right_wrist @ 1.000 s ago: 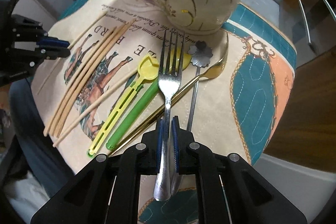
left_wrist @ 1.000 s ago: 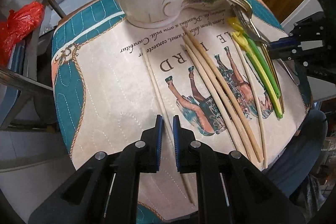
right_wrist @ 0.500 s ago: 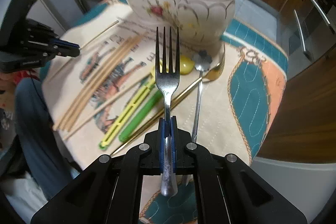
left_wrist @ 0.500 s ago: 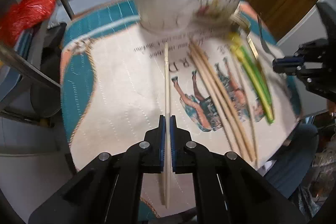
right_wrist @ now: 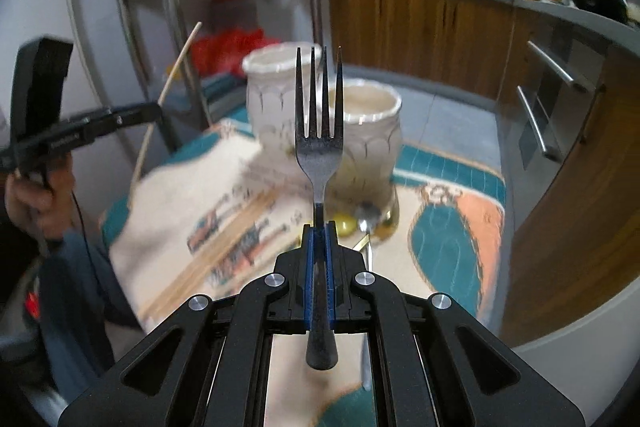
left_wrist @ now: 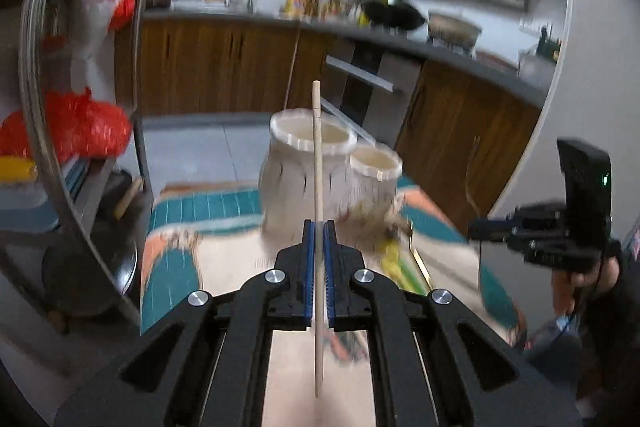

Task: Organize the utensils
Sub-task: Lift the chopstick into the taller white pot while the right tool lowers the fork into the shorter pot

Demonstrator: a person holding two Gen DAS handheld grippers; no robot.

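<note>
- chopstick [left_wrist: 317,187], pale wood, stands upright between the blue pads of the left gripper [left_wrist: 319,227], whose jaws are clamped on it; one end rises above the jars, the other hangs below the fingers.
- fork [right_wrist: 319,131], metal, tines up, is pinched by its handle in the right gripper [right_wrist: 319,227], jaws pressed together on it; the handle end sticks out below the pads.
- both tools are held clear of the table, above its near part.
- two cream ceramic jars stand touching at the far side of the printed cloth [right_wrist: 176,195]: the taller jar [right_wrist: 276,95] on the left, the shorter jar [right_wrist: 370,123] on the right, both with open mouths.
- more chopsticks [right_wrist: 216,247] lie in a bundle on the cloth, left of the fork.
- yellow and green utensils [left_wrist: 394,259] lie near the foot of the shorter jar, blurred.
- a gold spoon [right_wrist: 384,219] rests by the shorter jar's base; its shape is hard to make out.
- a person's hand [right_wrist: 36,195] grips the left gripper's handle at the far left.
</note>
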